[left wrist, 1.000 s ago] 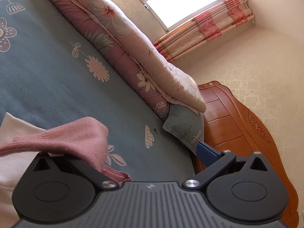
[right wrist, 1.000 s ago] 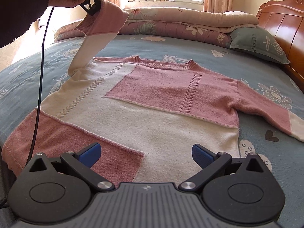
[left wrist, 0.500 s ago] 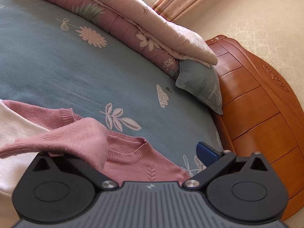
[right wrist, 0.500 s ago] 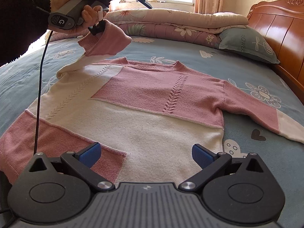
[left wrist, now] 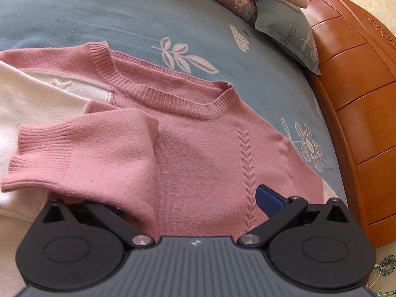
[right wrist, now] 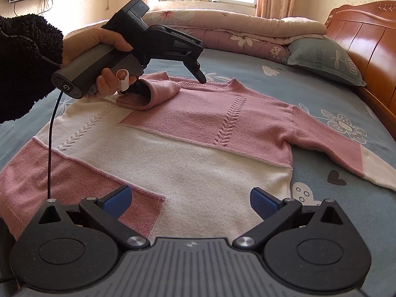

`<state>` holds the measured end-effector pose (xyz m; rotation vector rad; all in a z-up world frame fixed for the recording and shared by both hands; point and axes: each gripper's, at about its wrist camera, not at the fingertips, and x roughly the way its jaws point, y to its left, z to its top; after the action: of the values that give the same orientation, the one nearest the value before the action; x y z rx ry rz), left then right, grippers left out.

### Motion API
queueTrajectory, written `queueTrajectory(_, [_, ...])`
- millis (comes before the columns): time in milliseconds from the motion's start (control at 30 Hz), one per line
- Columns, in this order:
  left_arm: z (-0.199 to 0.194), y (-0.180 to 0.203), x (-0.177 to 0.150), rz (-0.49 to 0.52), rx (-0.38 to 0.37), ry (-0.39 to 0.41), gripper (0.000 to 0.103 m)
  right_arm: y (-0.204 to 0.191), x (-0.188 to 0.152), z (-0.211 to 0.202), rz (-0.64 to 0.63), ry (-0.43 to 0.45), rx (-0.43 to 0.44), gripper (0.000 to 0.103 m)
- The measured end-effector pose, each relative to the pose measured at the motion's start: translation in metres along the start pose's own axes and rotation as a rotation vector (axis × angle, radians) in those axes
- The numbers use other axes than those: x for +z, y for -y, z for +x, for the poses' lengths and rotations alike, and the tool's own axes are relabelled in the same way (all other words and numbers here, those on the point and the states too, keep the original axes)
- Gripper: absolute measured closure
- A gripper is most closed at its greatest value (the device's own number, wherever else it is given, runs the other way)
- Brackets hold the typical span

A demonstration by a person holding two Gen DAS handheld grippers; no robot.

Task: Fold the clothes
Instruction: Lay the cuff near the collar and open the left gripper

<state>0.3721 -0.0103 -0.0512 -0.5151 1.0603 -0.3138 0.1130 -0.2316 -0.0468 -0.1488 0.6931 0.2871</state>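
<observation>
**Sleeve over chest, tongs wide**

Nearest: right gripper (right wrist: 189, 204), jaws spread, empty, above sweater (right wrist: 198, 163) hem. Sweater flat, front up, on blue floral bedsheet (right wrist: 346, 222). Beyond: left gripper (right wrist: 173, 80), fingers parted; sleeve cuff (left wrist: 81, 158) draped over one finger, resting on the chest. Other sleeve (right wrist: 341, 156) stretched outward. Farthest: pillow (right wrist: 321, 59), folded quilt (right wrist: 235, 24), wooden headboard (right wrist: 371, 42).

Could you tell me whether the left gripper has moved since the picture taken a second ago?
Yes. In the right wrist view the left gripper has come down from high above the bed, bringing the sleeve cuff onto the sweater's chest.
</observation>
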Motion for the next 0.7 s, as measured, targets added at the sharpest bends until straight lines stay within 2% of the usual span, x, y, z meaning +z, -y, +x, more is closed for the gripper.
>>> queueTrajectory(333, [-0.027, -0.018, 0.008, -0.108, 0.029, 0.130, 0.001, -0.004, -0.002, 0.002, -0.018, -0.010, 0.000, 0.000])
queueTrajectory(700, [-0.015, 0.027, 0.001, 0.061, -0.079, 0.099, 0.001, -0.006, -0.003, 0.004, -0.032, -0.029, -0.002, 0.000])
